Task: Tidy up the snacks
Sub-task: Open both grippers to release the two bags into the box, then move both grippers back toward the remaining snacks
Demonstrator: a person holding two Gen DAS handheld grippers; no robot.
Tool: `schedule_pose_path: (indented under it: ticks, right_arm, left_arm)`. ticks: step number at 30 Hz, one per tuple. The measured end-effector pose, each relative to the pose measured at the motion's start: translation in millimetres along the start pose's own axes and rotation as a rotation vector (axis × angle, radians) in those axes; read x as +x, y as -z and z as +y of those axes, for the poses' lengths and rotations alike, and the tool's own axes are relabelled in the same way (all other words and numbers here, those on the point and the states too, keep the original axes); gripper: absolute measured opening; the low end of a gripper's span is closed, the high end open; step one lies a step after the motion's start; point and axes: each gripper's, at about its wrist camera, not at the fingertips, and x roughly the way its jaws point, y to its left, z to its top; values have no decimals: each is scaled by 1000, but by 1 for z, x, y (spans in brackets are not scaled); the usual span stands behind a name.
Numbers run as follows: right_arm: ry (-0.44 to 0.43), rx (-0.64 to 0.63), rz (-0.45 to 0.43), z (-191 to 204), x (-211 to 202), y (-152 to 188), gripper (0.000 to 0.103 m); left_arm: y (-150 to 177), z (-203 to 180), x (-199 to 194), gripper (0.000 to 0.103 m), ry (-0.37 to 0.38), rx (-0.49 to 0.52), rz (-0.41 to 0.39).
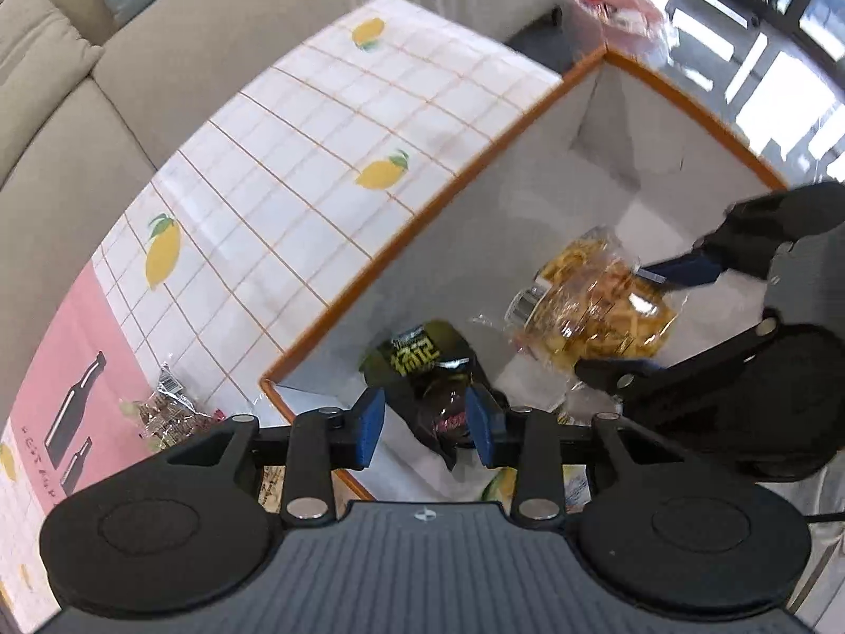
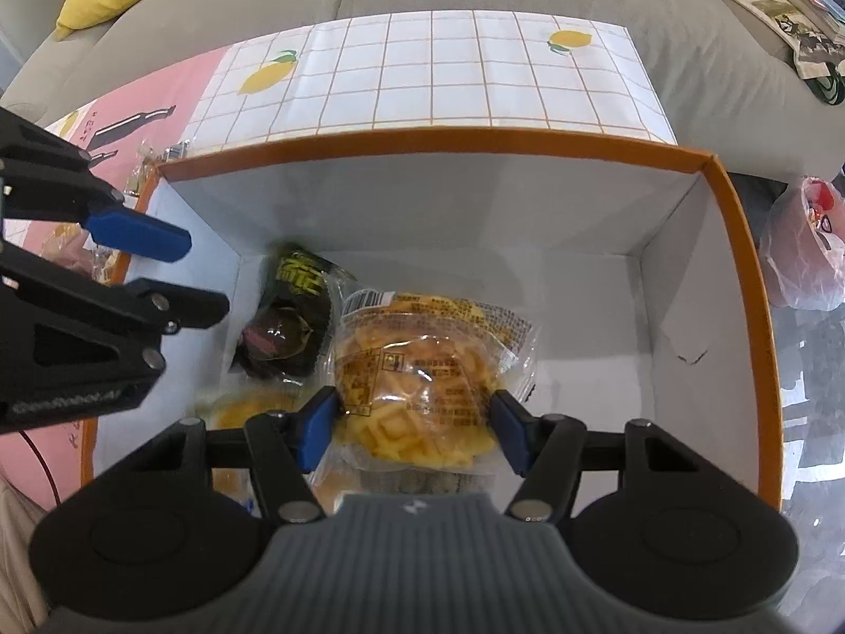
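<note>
The clear packet of yellow snacks [image 2: 422, 370] sits low in the white box with the orange rim [image 2: 739, 243], between the blue pads of the right hand-held gripper [image 2: 414, 430]. Both pads press its sides, so the jaws are closed on the packet — about as wide apart as the packet itself. In the left wrist view the same clear packet [image 1: 597, 306] hangs inside the box with the right hand-held gripper [image 1: 634, 317] reaching in from the right edge.

Just left of it lies a dark packet with yellow-green lettering [image 2: 296, 317], on the box floor near the left wall. The left hand-held gripper [image 1: 425, 425] hovers over this dark packet [image 1: 433, 380]; its pads stand either side of the wrapper, but whether they touch it I cannot tell. From the right wrist view the left hand-held gripper [image 2: 163, 274] comes in at the box's left wall, fingers apart.

More yellow packets [image 2: 248, 412] lie under the held one, partly hidden.

Outside the box, a small clear packet of mixed sweets [image 1: 169, 407] rests on the lemon-print cloth [image 1: 296, 158] covering the worktop. Behind it a beige sofa [image 1: 158, 42] — and a pink plastic bag [image 2: 808, 253] on the floor.
</note>
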Motion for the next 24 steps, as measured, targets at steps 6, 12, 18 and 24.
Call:
schedule_pose_path:
  ticks: [6,12,18,24]
  right_arm:
    - [23,26,-7,0,10,-11,61]
    - [24,54,13,6,29,-19,62]
    - [40,80,54,9,38,-19,73]
    - [57,112,54,8,31,-18,78]
  left_arm:
    - [6,20,-23,46,18,-107,-75]
    - [13,27,-25,50,24,-145,-90]
    - [23,30,-22,51,24,-148,-70]
    - [34,31,-28,53,16,-156,-69]
